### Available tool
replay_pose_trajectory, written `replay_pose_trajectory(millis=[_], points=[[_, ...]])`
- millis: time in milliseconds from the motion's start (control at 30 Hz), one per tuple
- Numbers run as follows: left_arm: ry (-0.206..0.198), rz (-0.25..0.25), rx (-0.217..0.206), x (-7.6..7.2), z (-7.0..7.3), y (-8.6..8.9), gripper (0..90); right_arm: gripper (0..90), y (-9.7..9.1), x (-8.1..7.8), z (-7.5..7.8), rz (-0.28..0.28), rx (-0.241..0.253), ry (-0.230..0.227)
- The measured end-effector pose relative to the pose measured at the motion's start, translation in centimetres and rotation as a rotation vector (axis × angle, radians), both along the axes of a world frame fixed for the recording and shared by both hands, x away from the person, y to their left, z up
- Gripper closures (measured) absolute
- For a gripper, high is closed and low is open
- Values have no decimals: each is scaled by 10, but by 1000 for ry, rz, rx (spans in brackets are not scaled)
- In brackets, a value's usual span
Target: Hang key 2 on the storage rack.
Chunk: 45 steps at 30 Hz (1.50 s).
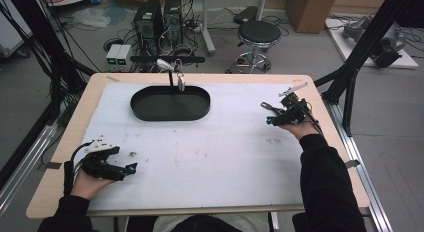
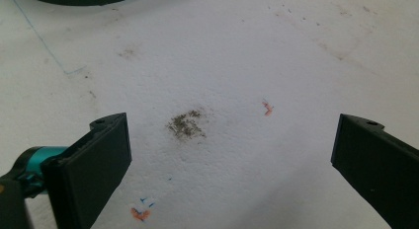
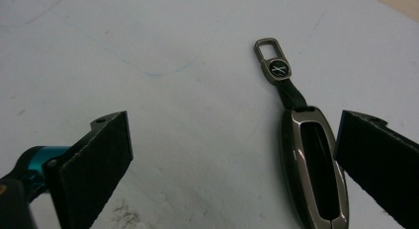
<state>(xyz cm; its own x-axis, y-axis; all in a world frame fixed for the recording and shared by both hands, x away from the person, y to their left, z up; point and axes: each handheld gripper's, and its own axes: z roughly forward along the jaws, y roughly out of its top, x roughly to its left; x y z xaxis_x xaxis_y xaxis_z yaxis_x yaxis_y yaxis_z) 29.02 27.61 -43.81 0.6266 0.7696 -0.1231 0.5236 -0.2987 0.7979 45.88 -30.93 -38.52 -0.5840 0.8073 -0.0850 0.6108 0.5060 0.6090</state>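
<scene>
1. The key fob (image 3: 314, 167) lies flat on the white mat (image 3: 197, 115) — a long grey metal case with a dark slot down its middle, seen in the right gripper view.
2. A short black strap joins the fob to a round badge and a clasp (image 3: 269, 47), which point away from the camera.
3. The right gripper (image 3: 232, 155) has its jaws wide apart; the fob lies between them, just beside the one on the right of that view (whether it touches, I cannot tell). Nothing is clamped.
4. In the high view the right gripper (image 1: 274, 113) sits at the mat's right side, near the table (image 1: 65, 142) edge, held by a hand in a dark sleeve.
5. The left gripper (image 1: 131, 168) rests at the mat's near-left, well apart from the right one.
6. Its jaws too stand wide apart (image 2: 232, 155) — between them only bare mat with a grey smudge (image 2: 187, 124) and a small red mark (image 2: 267, 108).
7. A black oval tray (image 1: 170, 114) lies at the mat's far side.
</scene>
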Motion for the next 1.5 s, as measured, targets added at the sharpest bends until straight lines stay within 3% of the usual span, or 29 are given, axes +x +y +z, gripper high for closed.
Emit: replay_pose_trajectory(millis=[267, 433, 533, 667, 800, 933, 1033, 1100, 1233, 1433, 1500], points=[[2, 1, 6, 0, 0, -1, 24, 9, 1, 23, -9, -6, -47, 24], [1, 6, -3, 1, 0, 1, 24, 9, -2, 37, -13, -5, -28, 36], [4, 3, -1, 2, -1, 1, 24, 10, -3, 46, -19, -9, -43, 50], [14, 4, 2, 3, -1, 1, 24, 18, -8, 58, -27, -26, -12, 70], [20, 10, 4, 3, -2, 1, 24, 30, -9, 71, -32, -29, -58, 108], [21, 15, 7, 3, -2, 1, 24, 94, -11, 77, -36, -24, -43, 134], [25, 17, 13, 3, -2, 0, 24, 181, -14, 78, -40, -5, -76, 157], [25, 18, 13, 3, -3, 0, 24, 265, -13, 77, -40, 9, -77, 155], [23, 21, 10, 4, -3, 0, 24, 317, -10, 76, -39, 39, -79, 130], [22, 17, 9, 3, -2, 0, 24, 455, -8, 77, -39, 28, -74, 112], [23, 22, 6, 3, -3, 0, 24, 493, -9, 77, -39, 1, -48, 132]])
